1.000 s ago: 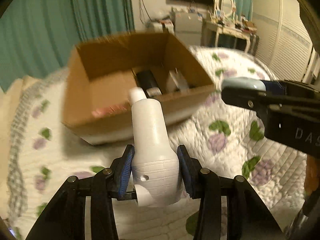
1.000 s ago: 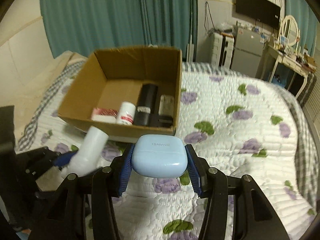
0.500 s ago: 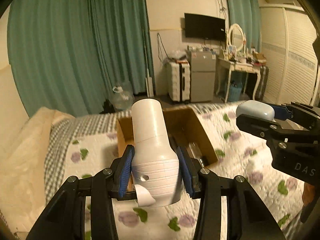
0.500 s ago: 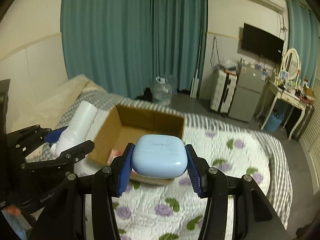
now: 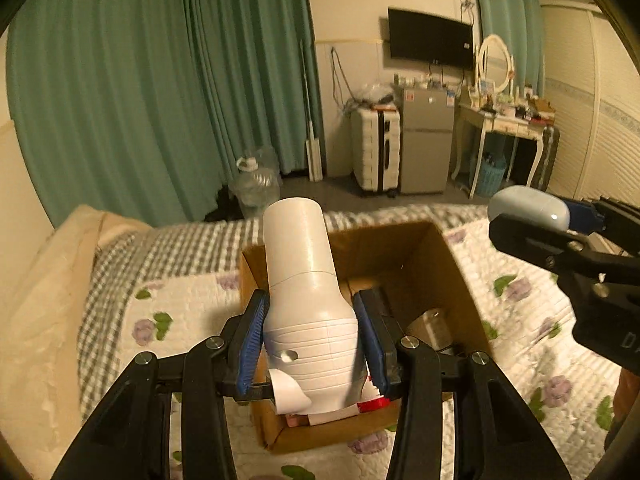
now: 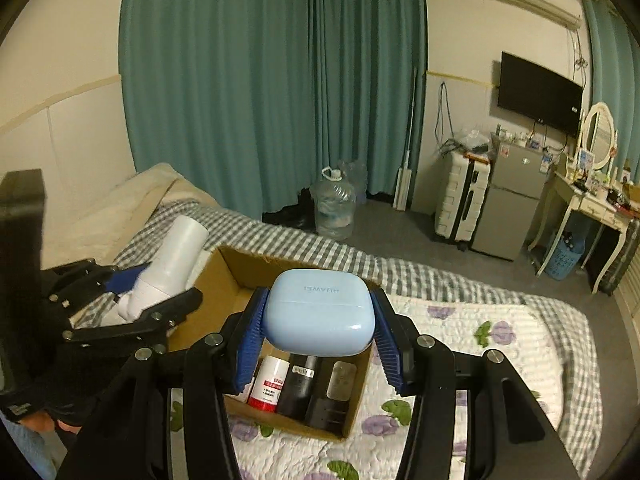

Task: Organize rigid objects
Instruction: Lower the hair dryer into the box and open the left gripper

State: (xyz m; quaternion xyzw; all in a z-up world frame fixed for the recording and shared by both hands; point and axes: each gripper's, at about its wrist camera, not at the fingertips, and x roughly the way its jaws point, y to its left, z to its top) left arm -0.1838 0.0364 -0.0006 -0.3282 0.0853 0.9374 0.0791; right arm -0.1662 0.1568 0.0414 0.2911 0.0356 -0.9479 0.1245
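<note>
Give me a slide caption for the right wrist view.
Right gripper holds a blue earbud case above an open cardboard box on the bed.

Floral quilted bed (image 6: 516, 344); cardboard box (image 6: 224, 276) resting on it.

wrist views above bed, sharing cardboard box (image 5: 448, 264)

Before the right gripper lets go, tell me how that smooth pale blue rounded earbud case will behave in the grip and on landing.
The pale blue rounded earbud case looks glossy and curved, so it may slip between the right gripper's pads. It seems rigid and probably light. Dropped into the open cardboard box, it would likely slide or rock, not roll far.
</note>
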